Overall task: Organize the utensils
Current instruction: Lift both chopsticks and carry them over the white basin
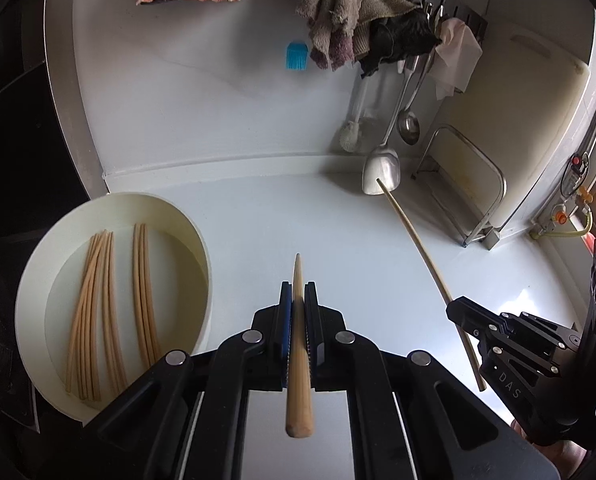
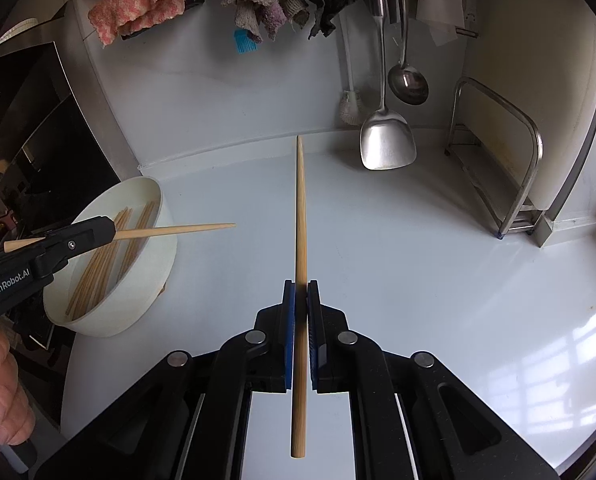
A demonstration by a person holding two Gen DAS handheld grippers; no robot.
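At the far left of the right wrist view, a person's fingers curl around the handle of the left gripper, which reaches in from the left edge and points rightward across the rim of the white bowl. Its tongs are clamped on a wooden chopstick; the thin tip sticks out to the right over the countertop and the blunt end pokes out behind the jaws. In the left wrist view the same gripper points forward and downward at the counter, the chopstick pinched between its blue pads, tip far, thick end near the camera.

The bowl sits at the left on the counter, below and left of that gripper, with loose chopsticks lying flat in it in two bunches.

To the right, the right gripper is tilted downward in the same way, jaws closed on a second chopstick that runs straight away toward the back wall. From the left wrist view this gripper enters at the right edge, its chopstick slanting up and left, the tip lining up with the hanging steel spatula. A ladle hangs beside it, and cloths hang above.
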